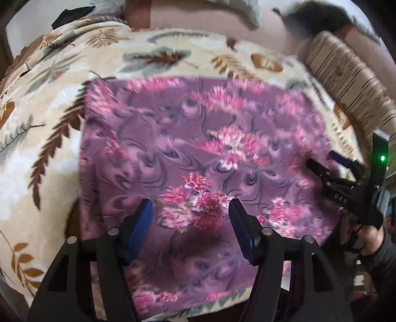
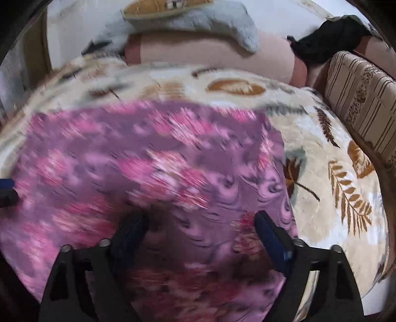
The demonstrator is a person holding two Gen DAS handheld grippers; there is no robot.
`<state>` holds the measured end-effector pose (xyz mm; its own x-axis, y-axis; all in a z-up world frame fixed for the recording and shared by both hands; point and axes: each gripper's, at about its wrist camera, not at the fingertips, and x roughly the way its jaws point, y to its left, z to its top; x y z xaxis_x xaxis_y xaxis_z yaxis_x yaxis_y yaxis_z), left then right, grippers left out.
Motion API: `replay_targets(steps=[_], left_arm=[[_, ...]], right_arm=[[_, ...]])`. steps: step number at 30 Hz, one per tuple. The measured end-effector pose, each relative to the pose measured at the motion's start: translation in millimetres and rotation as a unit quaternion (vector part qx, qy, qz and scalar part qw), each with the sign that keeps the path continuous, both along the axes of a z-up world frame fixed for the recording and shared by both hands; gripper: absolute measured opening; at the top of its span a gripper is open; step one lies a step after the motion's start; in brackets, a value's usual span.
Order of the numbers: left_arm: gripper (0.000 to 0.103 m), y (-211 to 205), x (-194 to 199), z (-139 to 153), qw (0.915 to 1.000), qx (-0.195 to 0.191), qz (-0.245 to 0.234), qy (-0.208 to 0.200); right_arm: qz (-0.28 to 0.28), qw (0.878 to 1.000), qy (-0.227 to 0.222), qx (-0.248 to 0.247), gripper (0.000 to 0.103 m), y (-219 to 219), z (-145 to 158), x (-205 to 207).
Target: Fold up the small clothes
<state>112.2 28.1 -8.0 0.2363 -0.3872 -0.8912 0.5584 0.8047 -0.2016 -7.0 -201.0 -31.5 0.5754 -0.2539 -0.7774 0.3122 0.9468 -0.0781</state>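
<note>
A cream blanket printed with brown and grey leaves covers a soft, rounded surface, and it carries one piece of clothing. At the far left of the left wrist view a dark item lies beyond the blanket's edge, too small to identify. One purple garment with pink flowers lies spread flat on the blanket, its left edge and far edge straight, filling the middle of both views; in the right wrist view it is smeared by motion blur. The left claw hangs over the near part of the garment with its two blue-padded fingers set wide apart and nothing between them. Behind the blanket runs one long pinkish bolster, with a grey fluffy cloth draped over it. The right claw is also spread wide over the garment near its right edge, gripping nothing; from the left wrist camera it shows at the right side of the cloth, held by a hand. Further right a black cloth sits on the bolster's end. At the far right stands one striped beige cushion, just beside the blanket.
</note>
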Motion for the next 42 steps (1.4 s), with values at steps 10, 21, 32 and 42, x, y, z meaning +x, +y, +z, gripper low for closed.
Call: replay_targets(steps=[10, 21, 32, 42], left_arm=[[0.063, 130.6, 58.9, 19.0, 0.9804, -0.094, 0.166, 0.048], [0.063, 178.6, 58.3, 6.0, 0.9698, -0.122, 0.199, 0.073], [0.063, 149.7, 89.4, 10.4, 0.9714, -0.125, 0.175, 0.101], [0.063, 132.6, 90.6, 21.9, 0.977, -0.107, 0.155, 0.1]], right_arm=[[0.327, 0.944, -0.011, -0.047, 0.089, 203.3, 7.7, -3.5], [0.379, 0.919, 0.037, -0.103, 0.101, 310.1, -41.4, 17.0], [0.311, 0.95, 0.018, 0.014, 0.059, 266.3, -19.7, 35.6], [0.294, 0.946, 0.026, 0.134, 0.07, 230.8, -12.3, 30.4]])
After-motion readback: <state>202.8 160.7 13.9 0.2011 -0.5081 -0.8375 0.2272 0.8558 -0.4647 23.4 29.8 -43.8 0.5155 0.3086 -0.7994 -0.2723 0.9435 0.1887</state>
